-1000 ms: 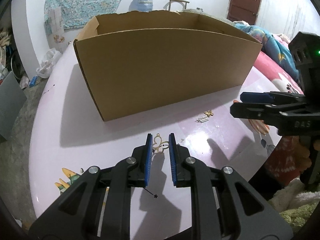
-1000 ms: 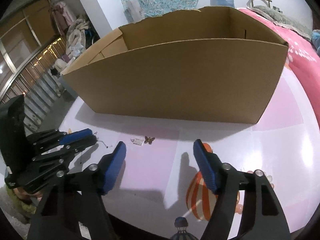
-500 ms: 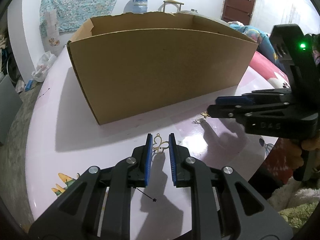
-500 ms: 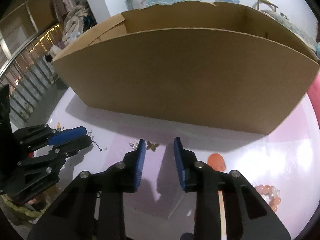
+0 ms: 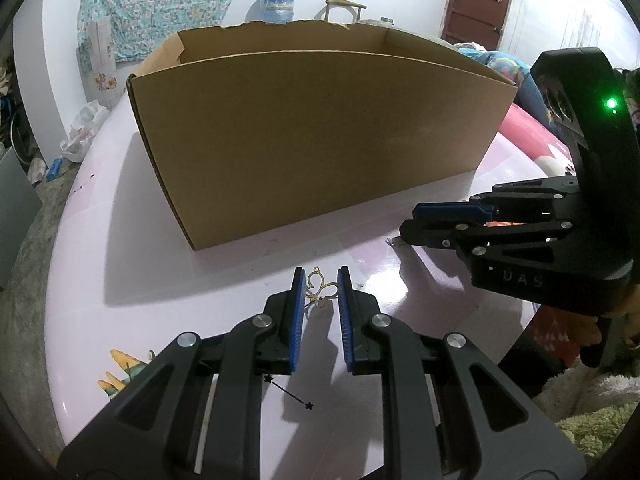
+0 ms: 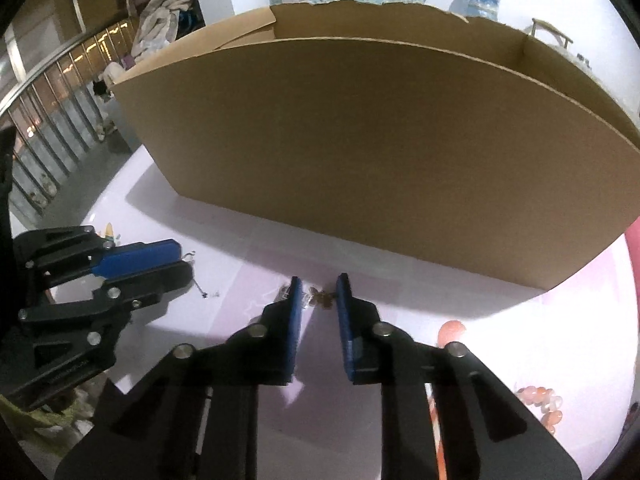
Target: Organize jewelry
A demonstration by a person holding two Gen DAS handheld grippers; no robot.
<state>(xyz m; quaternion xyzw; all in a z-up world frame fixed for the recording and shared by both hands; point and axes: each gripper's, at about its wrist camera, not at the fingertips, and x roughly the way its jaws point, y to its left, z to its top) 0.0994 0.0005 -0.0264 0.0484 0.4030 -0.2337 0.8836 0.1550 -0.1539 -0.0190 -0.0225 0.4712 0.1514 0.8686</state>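
Note:
A large open cardboard box (image 5: pixel 320 136) stands on the glossy pink table (image 5: pixel 120 248). My left gripper (image 5: pixel 320 284) is shut on a gold butterfly-shaped pendant (image 5: pixel 320 290), held between its blue pads just above the table. My right gripper (image 6: pixel 318 290) is narrowly open, its tips low around a small bronze butterfly charm (image 6: pixel 322 298) and a silver piece (image 6: pixel 285 292) on the table near the box wall. The right gripper also shows in the left wrist view (image 5: pixel 448 220). The left gripper also shows in the right wrist view (image 6: pixel 160 260).
A thin black pin with star ends (image 5: pixel 288 392) lies under my left gripper. Small loose bits (image 6: pixel 206 294) lie near the left gripper's tip. A pink bead bracelet (image 6: pixel 540 400) and an orange table print (image 6: pixel 450 330) sit at the right. The table edge is close behind both grippers.
My right gripper has moved forward and down to the small charms and narrowed its jaws from wide open. My left gripper has kept hold of the gold pendant, nearly still.

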